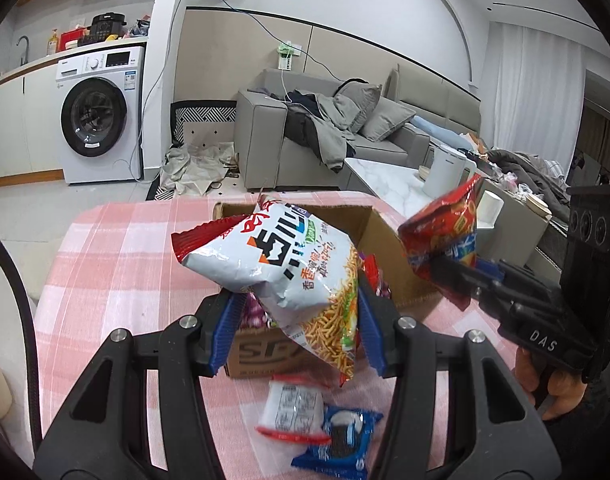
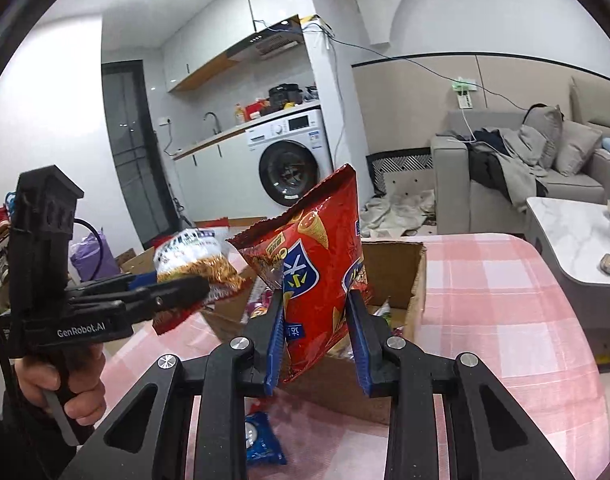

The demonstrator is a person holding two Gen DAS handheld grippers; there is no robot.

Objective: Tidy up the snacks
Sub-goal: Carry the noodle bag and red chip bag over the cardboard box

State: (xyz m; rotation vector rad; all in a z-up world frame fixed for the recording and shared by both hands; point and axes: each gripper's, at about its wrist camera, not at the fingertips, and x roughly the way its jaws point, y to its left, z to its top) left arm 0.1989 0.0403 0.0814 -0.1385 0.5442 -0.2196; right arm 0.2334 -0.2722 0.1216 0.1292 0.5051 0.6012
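Over the box (image 1: 385,240), each gripper pinches a bag, left (image 1: 291,320) white (image 1: 281,264), right (image 2: 317,340) red (image 2: 321,272); two packets (image 1: 293,408) wait on the counter (image 1: 117,264).

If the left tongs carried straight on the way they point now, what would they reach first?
Probably the open cardboard box. The left tongs, shut on the white noodle-snack bag, point over its near wall toward the packets inside. Depth is unclear, so they might pass just above the rim.

Glossy foil snack bag (image 1: 289,276), matt cardboard box (image 1: 381,240), checked cloth tablecloth (image 1: 117,264)
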